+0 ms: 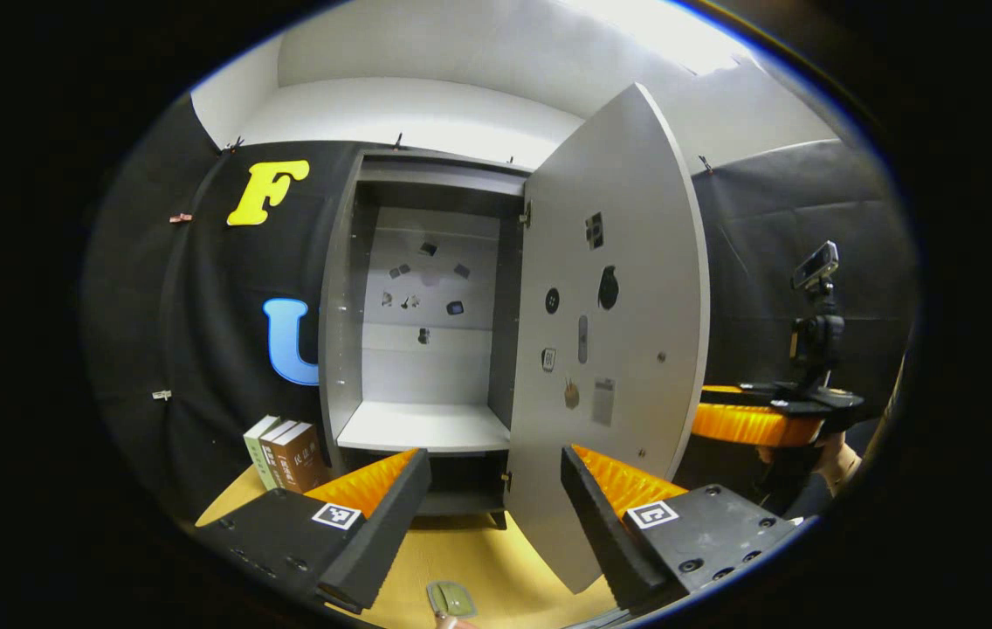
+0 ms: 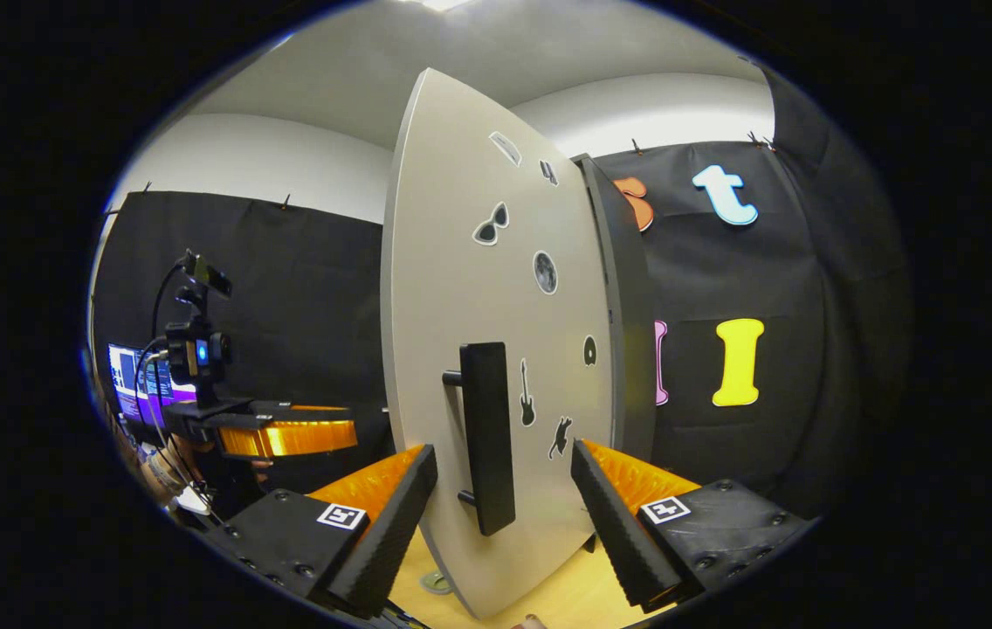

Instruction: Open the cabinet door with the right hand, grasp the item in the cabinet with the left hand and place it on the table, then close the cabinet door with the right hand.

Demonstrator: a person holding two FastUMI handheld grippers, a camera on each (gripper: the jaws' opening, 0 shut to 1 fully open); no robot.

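In the left gripper view we see a tall grey cabinet with its flat grey door swung wide open toward us, so the inside face with small stickers is visible. The white shelf inside the cabinet is bare, and small dark stickers are on the back panel above it. Three upright books stand on the yellow tabletop just beside the left side of the cabinet. A small greenish flat item lies on the tabletop near the bottom edge, between the two fingers of the left gripper; we cannot tell what it is. The jaws of this gripper stand wide apart and hold nothing. To the right, behind the door edge, we see the other gripper with a camera on top and a hand under it. In the right gripper view, the outer face of the door is close in front, with a black vertical bar handle on it. The right gripper has its jaws wide open on either side of the lower part of the handle, and the fingers do not touch it. On the left of this view the left gripper is in the air, well apart from the door.
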